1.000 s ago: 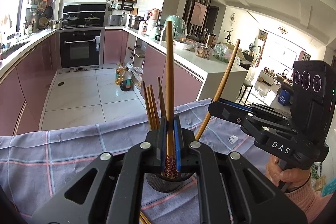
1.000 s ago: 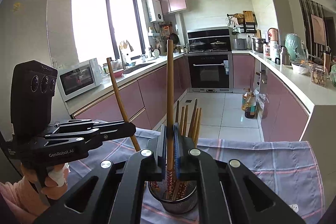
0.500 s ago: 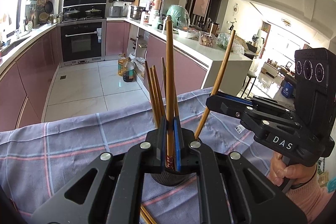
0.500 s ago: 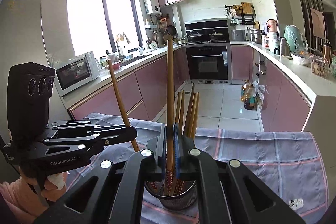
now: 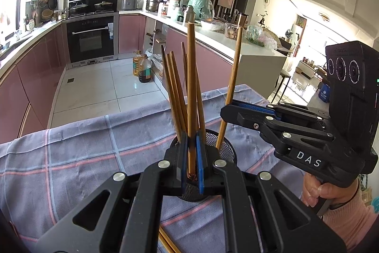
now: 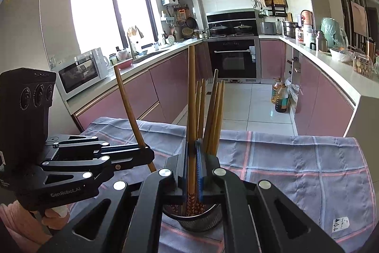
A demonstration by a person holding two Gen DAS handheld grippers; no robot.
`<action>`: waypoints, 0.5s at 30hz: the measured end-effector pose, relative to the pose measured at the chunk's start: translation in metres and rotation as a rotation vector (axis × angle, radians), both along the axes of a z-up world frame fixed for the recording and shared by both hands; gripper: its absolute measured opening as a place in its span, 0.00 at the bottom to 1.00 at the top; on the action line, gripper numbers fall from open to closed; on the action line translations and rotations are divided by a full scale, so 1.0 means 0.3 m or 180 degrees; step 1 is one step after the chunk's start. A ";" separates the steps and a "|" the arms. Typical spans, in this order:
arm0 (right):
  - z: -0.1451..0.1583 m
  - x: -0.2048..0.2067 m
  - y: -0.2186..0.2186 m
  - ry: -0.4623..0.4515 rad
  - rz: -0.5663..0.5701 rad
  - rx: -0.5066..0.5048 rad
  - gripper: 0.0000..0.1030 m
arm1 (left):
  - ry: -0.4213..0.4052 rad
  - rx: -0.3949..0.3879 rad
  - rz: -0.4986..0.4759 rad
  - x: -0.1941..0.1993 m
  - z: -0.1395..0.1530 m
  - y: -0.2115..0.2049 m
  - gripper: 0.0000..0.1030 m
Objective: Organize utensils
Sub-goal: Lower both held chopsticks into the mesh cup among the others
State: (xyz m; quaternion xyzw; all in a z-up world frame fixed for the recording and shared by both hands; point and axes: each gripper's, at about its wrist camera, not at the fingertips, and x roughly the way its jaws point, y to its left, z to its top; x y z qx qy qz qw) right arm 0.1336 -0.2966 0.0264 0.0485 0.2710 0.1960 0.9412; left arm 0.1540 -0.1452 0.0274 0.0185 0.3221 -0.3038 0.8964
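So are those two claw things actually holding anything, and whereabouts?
Yes, one chopstick each. The left gripper clamps its chopstick near the patterned lower end; the right gripper clamps its own likewise, above the mesh cup.

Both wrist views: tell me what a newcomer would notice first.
Front and centre, the left gripper and the right gripper are each shut on an upright chopstick, the left gripper's chopstick and the right gripper's chopstick, over a black mesh holder already holding a bunch of chopsticks. The holder stands on a blue checked cloth. Behind lies a kitchen with pink cabinets.
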 end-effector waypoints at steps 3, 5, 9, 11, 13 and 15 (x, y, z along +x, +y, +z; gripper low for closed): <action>-0.017 0.007 0.008 0.0038 0.0005 -0.0024 0.05 | 0.0026 0.0040 -0.0016 0.006 -0.007 -0.014 0.07; -0.027 0.014 0.013 0.0056 0.0002 -0.0037 0.05 | 0.0044 0.0065 -0.0017 0.006 -0.010 -0.020 0.07; -0.034 0.023 0.007 0.0075 -0.0012 -0.0017 0.05 | 0.0085 0.0094 -0.0027 0.021 -0.024 -0.024 0.07; -0.035 0.024 0.007 0.0077 -0.0020 -0.0016 0.05 | 0.0093 0.0094 -0.0024 0.025 -0.030 -0.022 0.07; -0.036 0.025 0.005 0.0078 -0.0023 -0.0016 0.05 | 0.0101 0.0085 -0.0031 0.030 -0.031 -0.022 0.07; -0.036 0.025 0.004 0.0079 -0.0020 -0.0014 0.05 | 0.0099 0.0089 -0.0032 0.035 -0.031 -0.024 0.07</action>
